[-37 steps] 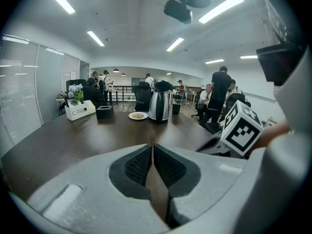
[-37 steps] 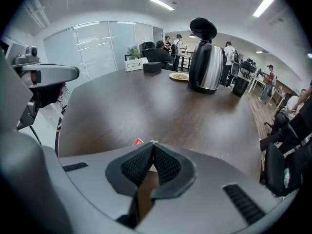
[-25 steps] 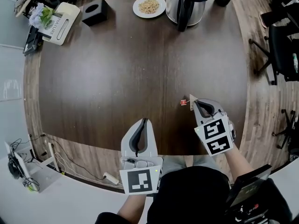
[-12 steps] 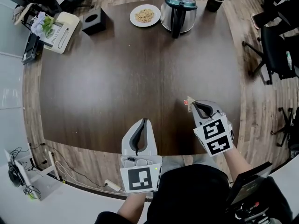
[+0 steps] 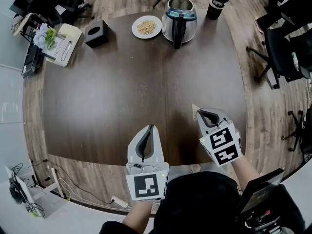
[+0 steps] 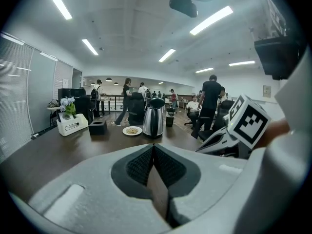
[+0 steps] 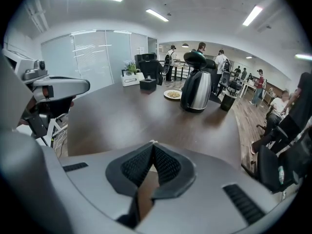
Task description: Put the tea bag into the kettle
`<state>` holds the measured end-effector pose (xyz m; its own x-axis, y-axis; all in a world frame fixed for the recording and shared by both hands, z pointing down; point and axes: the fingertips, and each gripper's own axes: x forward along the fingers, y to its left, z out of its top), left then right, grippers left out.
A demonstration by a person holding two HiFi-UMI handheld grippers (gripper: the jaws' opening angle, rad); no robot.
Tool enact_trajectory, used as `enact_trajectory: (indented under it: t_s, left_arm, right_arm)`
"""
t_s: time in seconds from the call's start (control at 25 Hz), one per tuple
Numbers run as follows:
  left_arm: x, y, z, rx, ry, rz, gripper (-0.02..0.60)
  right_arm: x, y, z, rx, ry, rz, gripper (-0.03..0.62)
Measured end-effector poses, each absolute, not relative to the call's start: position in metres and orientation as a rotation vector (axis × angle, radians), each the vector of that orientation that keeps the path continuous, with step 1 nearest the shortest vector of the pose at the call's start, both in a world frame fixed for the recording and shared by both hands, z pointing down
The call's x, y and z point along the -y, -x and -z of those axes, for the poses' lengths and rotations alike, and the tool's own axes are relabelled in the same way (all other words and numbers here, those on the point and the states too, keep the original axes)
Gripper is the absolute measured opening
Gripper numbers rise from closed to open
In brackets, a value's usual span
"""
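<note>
The steel kettle (image 5: 178, 19) with a black handle stands at the table's far edge, and its lid looks raised in the right gripper view (image 7: 196, 91). My right gripper (image 5: 199, 112) is over the near right part of the table, far from the kettle. It is shut on the tea bag (image 5: 195, 110), a small pale corner of which pokes out past the fingertips (image 7: 152, 142). My left gripper (image 5: 150, 126) is at the near edge, shut with nothing in it. The kettle (image 6: 153, 118) also shows in the left gripper view.
Beside the kettle are a white plate of food (image 5: 146, 26), a black tissue box (image 5: 97, 32) and a black tumbler (image 5: 217, 2). A white box with flowers (image 5: 61, 40) sits at the far left. Office chairs (image 5: 285, 48) stand to the right. Several people stand in the background.
The head view has shifted, so the kettle sits lower in the frame. My right gripper holds the tea bag a little further left, and its red tag no longer shows. The left gripper is unmoved.
</note>
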<state>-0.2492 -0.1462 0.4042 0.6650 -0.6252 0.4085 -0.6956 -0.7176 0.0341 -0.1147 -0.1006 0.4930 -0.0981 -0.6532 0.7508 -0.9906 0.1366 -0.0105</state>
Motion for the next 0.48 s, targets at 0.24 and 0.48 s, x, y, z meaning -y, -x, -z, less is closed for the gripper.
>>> enact_trajectory:
  t_s: [0.24,0.48]
  left_arm:
    - [0.151,0.246,-0.398,1.071,-2.712,-0.542,0.004]
    - [0.155,0.241,-0.390,1.063,-2.726,-0.527,0.004]
  right_arm:
    - [0.106,0.111,-0.478,1.828,-1.606,-0.707,0.009]
    - [0.107,0.109,-0.462,1.839,-1.619,-0.691,0.009]
